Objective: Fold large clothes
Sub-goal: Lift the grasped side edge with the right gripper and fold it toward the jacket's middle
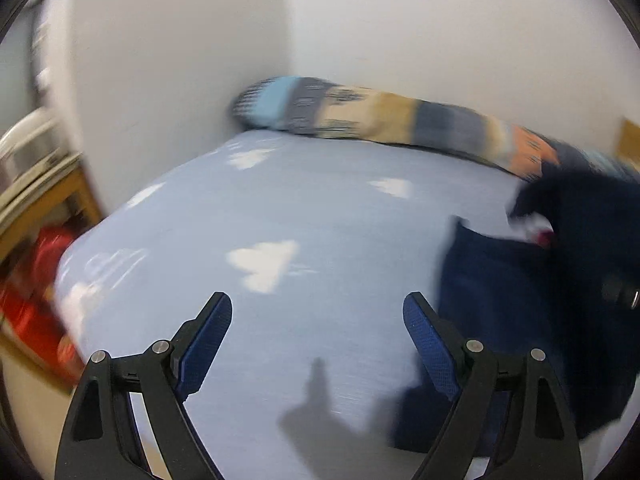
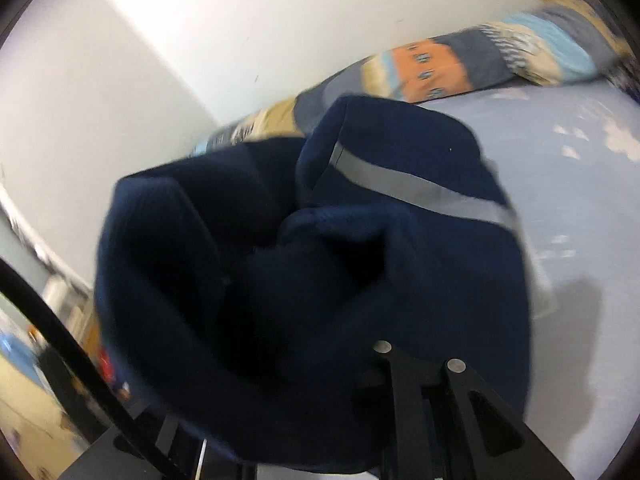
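Navy garment [image 2: 312, 264] w/ grey reflective stripe, bunched, draped over right tongs [image 2: 384, 392]; grip can't tell, tips hidden. On bed [image 1: 320, 208], right side. Left tongs [image 1: 318, 312] spread wide, holding nothing, over bare sheet. Patterned pillow [image 1: 360, 116] along far wall edge.

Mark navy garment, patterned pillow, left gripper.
navy garment [image 2: 320, 280]: right wrist view, bunched middle.
patterned pillow [image 1: 392, 118]: left wrist view, tan band.
left gripper [image 1: 318, 312]: left wrist view, midway between fingertips.
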